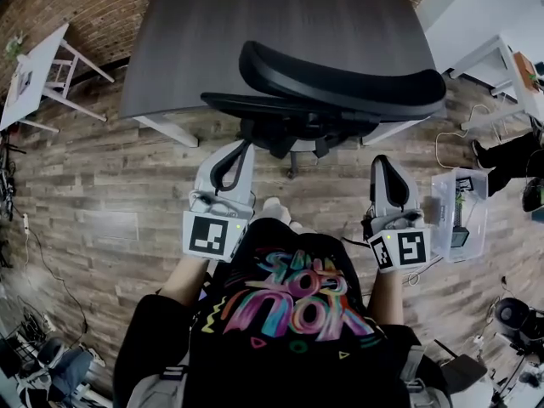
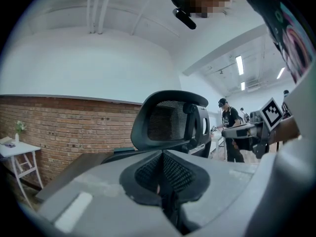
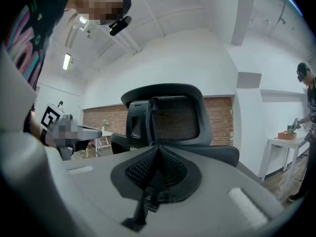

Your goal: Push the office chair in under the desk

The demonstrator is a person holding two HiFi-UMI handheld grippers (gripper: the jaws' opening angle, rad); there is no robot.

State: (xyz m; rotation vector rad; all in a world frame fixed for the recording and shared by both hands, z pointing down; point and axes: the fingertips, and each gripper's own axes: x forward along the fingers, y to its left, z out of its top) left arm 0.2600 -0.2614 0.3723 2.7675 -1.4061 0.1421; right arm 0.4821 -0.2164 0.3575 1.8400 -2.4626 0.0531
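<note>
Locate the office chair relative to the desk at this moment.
In the head view the office chair sits top centre, at the near edge of the desk, just ahead of the left gripper and right gripper.

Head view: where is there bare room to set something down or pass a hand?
The desk top behind the office chair is mostly bare, as is the wood floor between the white side table and the left hand-held gripper. Crowded right: clear bin, cables.

The office chair (image 1: 340, 83) is black, the desk (image 1: 255, 24) dark grey.
</note>
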